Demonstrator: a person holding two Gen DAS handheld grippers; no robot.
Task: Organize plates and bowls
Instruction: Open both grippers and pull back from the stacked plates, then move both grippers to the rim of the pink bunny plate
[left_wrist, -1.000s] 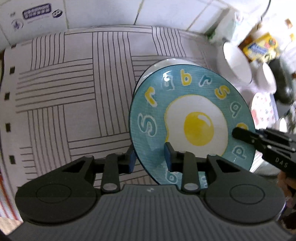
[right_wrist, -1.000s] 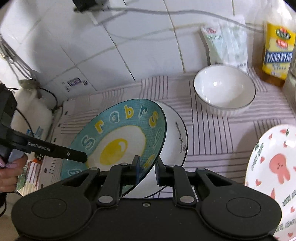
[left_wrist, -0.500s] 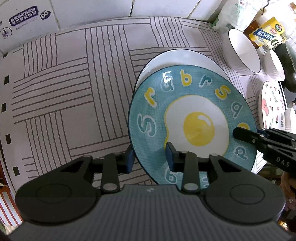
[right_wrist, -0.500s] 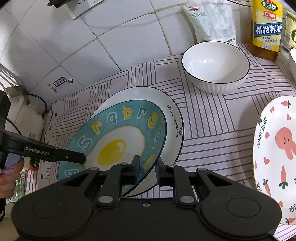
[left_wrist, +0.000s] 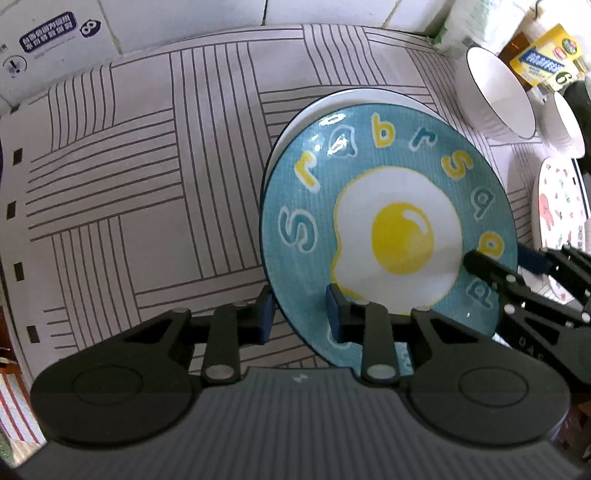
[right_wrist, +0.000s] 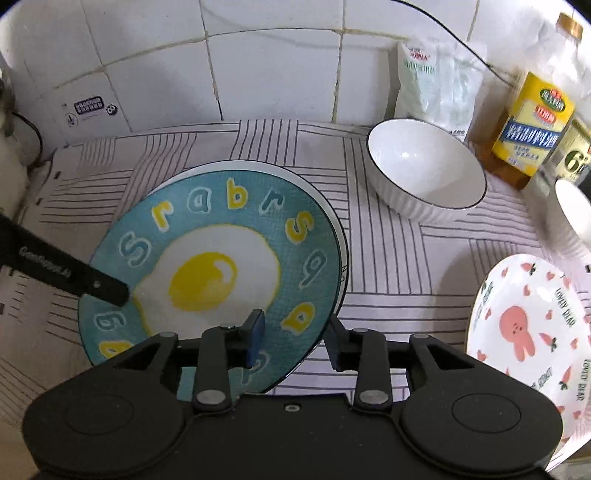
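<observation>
A teal plate with a fried-egg picture and letters (left_wrist: 391, 229) (right_wrist: 221, 273) lies on top of a larger white plate (left_wrist: 369, 98) (right_wrist: 236, 166) on the striped mat. My left gripper (left_wrist: 299, 319) is open, its jaws astride the teal plate's left rim. My right gripper (right_wrist: 295, 339) is open, its jaws astride the plate's right rim. Each gripper's finger shows in the other view over the plate.
A white bowl (right_wrist: 424, 173) (left_wrist: 495, 99) stands at the back right, with a second bowl (right_wrist: 572, 210) beyond it. A pink rabbit plate (right_wrist: 524, 332) (left_wrist: 557, 206) lies to the right. A bag (right_wrist: 436, 85) and a bottle (right_wrist: 532, 129) stand against the tiled wall.
Both grippers were shut on the teal plate and lowered it onto the white plate. Now both have opened and the plate rests there.
</observation>
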